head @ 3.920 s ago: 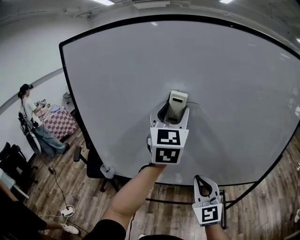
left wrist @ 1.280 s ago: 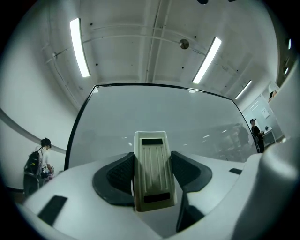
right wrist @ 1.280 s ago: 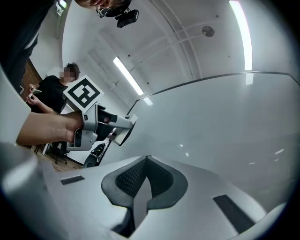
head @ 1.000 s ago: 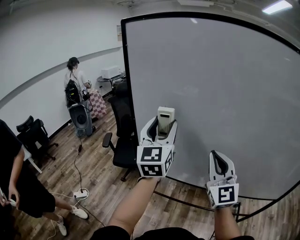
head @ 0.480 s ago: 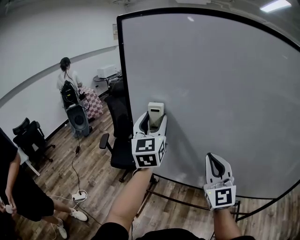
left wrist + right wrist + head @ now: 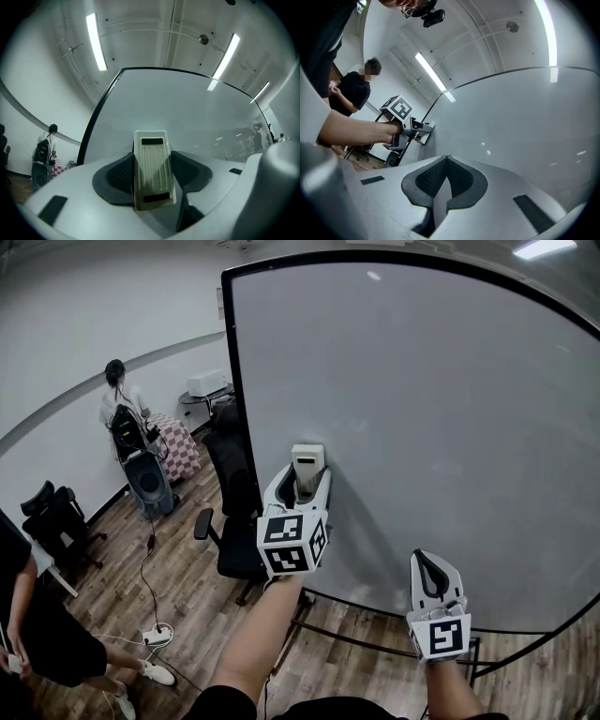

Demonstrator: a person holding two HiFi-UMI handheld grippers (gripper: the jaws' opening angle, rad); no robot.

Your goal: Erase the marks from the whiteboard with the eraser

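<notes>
The whiteboard (image 6: 450, 409) looks smooth and glossy, the eraser (image 6: 152, 168) ribbed plastic, the floor (image 6: 187, 615) wood.

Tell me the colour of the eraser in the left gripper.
The ribbed plastic eraser is cream with two black rectangular patches; the left gripper view shows it best.

Left tongs (image 6: 304, 482) clamped, right tongs (image 6: 428, 563) together.

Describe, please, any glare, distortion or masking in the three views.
Head view: fisheye bows the whiteboard frame into an arc, with a small lamp glint near its top. Left gripper view: dark rounded corners, the eraser sharp, faint reflections on the board at right. Right gripper view: strip-light glare at the board's top edge; a mosaic patch hides the face of a bystander.
</notes>
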